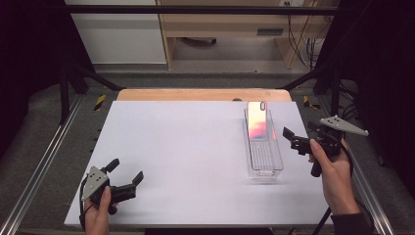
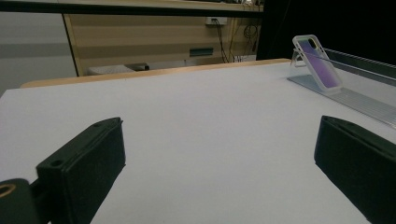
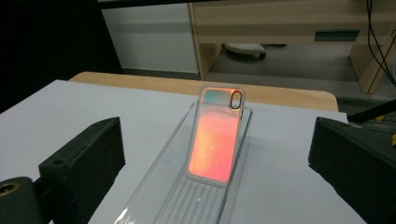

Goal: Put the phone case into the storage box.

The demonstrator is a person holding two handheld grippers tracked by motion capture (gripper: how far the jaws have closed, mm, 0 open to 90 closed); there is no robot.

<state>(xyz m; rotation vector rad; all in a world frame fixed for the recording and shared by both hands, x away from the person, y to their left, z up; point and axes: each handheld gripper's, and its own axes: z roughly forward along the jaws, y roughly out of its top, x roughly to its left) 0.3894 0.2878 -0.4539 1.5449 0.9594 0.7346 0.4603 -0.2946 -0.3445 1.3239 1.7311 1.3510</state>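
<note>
I see my left hand (image 1: 98, 213) coming in from the bottom-left corner, wrapped around the handle of the left gripper (image 1: 126, 175), which sits low and angles forward and to the right. Its jaws stand wide apart — in the left gripper view both black pads (image 2: 84, 163) rise at the frame's edges with nothing between them. My right hand (image 1: 334, 169) reaches farther forward on the right side, forearm straight, sleeve at the wrist. The right gripper (image 1: 297, 133) points left, grey plate on top — its jaws are spread wide too.
</note>
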